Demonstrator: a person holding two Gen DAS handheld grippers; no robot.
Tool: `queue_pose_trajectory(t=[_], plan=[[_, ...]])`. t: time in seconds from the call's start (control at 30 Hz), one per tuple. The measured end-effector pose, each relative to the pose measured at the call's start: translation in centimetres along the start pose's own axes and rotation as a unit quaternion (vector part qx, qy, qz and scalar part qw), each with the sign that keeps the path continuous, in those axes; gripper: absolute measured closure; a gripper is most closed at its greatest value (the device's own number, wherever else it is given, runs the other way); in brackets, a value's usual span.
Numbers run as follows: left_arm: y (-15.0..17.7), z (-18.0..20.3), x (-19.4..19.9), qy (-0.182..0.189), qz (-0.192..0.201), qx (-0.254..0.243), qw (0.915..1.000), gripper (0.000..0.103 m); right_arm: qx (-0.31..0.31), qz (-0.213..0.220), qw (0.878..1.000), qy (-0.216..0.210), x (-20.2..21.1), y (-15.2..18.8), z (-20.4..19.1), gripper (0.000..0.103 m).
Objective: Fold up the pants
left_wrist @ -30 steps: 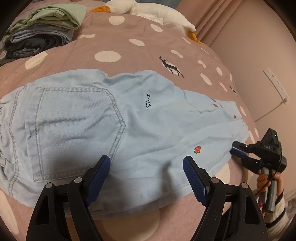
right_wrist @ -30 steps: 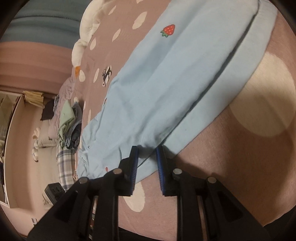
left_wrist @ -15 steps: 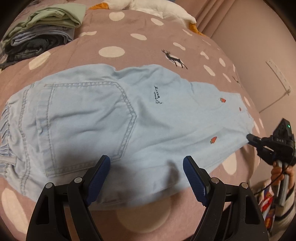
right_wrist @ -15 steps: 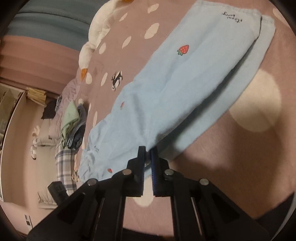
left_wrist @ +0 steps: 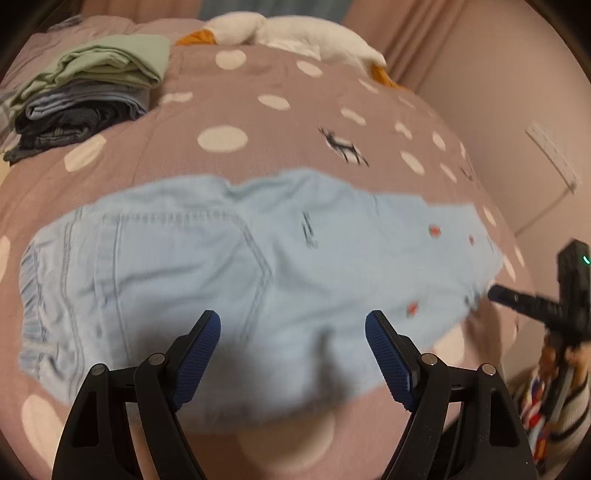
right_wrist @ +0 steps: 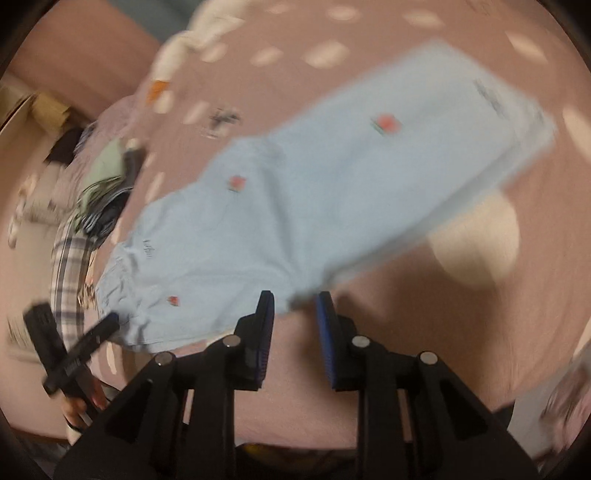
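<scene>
Light blue denim pants with small strawberry prints lie flat on the bed, folded lengthwise, back pocket up, waistband to the left. They also show in the right wrist view. My left gripper is open and empty, above the pants' near edge. My right gripper is open and empty, just off the hem end of the pants. The right gripper also shows at the right of the left wrist view. The left gripper shows at the left of the right wrist view. Both views are blurred by motion.
The bed has a mauve cover with white dots. A stack of folded clothes sits at the far left. White pillows lie at the head. A wall runs along the right side.
My right gripper has opened and let go of the pant hem, then backed off. My left gripper has pulled back, staying open. The pants now lie flat.
</scene>
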State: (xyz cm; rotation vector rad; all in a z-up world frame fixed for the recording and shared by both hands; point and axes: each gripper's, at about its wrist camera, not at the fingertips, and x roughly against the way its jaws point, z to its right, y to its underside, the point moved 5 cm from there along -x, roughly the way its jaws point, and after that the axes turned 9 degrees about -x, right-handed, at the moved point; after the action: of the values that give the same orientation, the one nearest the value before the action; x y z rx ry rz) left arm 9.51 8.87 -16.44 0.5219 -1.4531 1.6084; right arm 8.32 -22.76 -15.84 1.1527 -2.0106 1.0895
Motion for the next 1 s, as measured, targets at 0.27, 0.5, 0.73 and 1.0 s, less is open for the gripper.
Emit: queue_pose_trajectory(t=[0.27,0.5,0.73,1.0], plan=[[3.6,-0.3,-2.6,-0.105,-0.043,-0.048,0.9924,0.022,0.182,-0.038,0.983,0.004,-8.7,3.4,-8.1,0.086],[5.5,0.2,-0.1,-0.119,-0.032,-0.074,0.9896,0.022,0.234,-0.058,0.97,0.021,-8.5,5.7,-8.3,0.085],[4.1,-0.9,1.9,-0.223,0.021,-0.071,0.972,0.022,0.227,-0.017,0.974,-0.003,-6.4,4.5,-9.7,0.084],[5.2,-3.7,0.2,-0.228,-0.031,-0.026,0.9728,0.022,0.261,-0.036,0.962,0.067,-8.9,6.1,-9.0,0.082]])
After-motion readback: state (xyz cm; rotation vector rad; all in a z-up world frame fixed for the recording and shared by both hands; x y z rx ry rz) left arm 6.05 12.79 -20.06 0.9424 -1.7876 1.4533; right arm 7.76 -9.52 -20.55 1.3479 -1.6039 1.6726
